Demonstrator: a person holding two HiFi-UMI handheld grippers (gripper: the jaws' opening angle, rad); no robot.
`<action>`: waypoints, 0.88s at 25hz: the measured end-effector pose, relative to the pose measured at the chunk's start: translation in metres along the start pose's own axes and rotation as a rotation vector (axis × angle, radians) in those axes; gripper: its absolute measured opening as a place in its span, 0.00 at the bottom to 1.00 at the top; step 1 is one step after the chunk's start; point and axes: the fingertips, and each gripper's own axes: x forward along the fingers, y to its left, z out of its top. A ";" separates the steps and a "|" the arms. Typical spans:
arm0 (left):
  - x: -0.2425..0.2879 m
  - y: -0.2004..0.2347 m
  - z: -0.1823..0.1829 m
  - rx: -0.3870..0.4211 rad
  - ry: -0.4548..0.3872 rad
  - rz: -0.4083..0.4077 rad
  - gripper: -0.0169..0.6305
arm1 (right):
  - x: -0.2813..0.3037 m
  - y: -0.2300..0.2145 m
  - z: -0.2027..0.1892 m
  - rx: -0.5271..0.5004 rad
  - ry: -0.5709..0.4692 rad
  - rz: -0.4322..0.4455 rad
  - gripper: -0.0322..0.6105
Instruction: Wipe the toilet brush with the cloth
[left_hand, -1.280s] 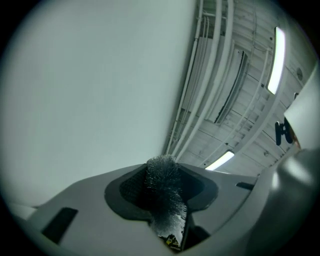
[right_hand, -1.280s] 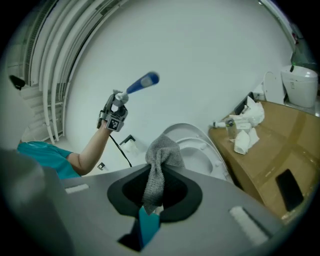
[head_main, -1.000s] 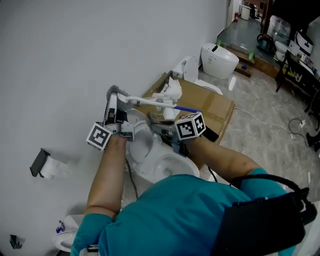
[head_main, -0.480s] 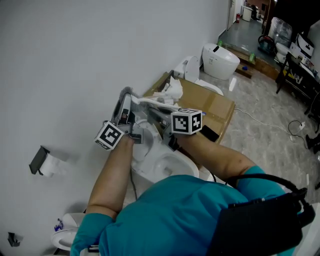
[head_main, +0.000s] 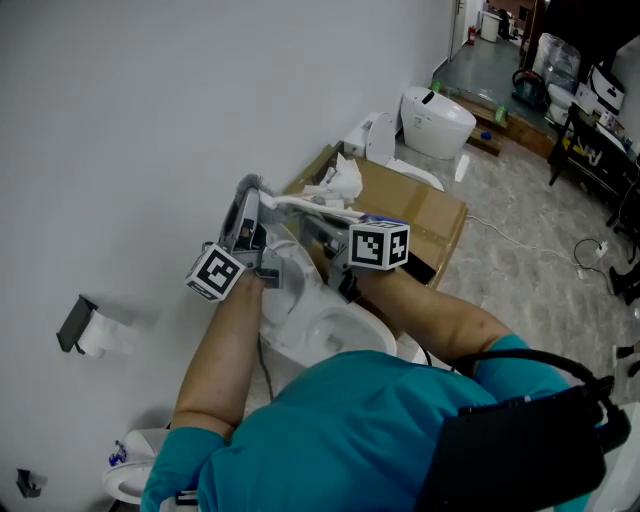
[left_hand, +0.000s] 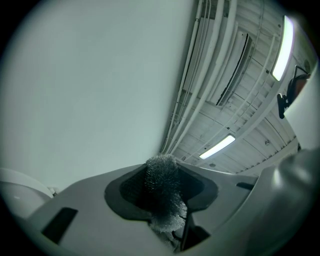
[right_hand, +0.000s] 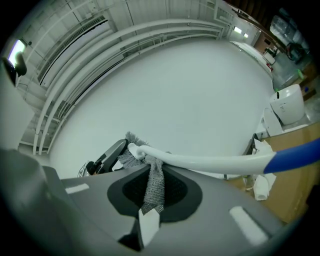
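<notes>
A toilet brush with a white handle (right_hand: 200, 161), a blue grip end (right_hand: 295, 154) and a grey bristle head (left_hand: 162, 182) is held over the toilet (head_main: 335, 330). My left gripper (left_hand: 162, 202) is shut on the bristle head and points up toward the wall. In the head view it is the left gripper (head_main: 246, 215), at the brush's left end. My right gripper (right_hand: 149, 212) is shut on a strip of grey cloth (right_hand: 154, 182). The cloth runs up over the handle right beside the bristles. The head view shows the right gripper (head_main: 322, 238) just under the handle (head_main: 310, 206).
A white wall is close behind the brush. A cardboard box (head_main: 425, 205) with crumpled white paper (head_main: 345, 180) stands beyond the toilet. Another white toilet (head_main: 437, 118) sits further back. A toilet paper holder (head_main: 85, 332) hangs on the wall at the left.
The left gripper and the bristle head have shifted a little to the right and rolled. The right gripper has risen and turned, closing up under the handle.
</notes>
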 end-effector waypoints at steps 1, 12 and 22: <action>0.000 0.002 0.002 0.007 -0.005 0.004 0.27 | -0.001 0.000 0.000 0.003 -0.003 -0.001 0.08; 0.001 0.000 0.008 -0.019 -0.006 -0.016 0.27 | -0.005 -0.008 0.001 0.024 -0.022 -0.017 0.08; -0.001 0.004 0.013 -0.023 -0.018 -0.011 0.27 | -0.013 -0.018 0.002 0.056 -0.041 -0.038 0.08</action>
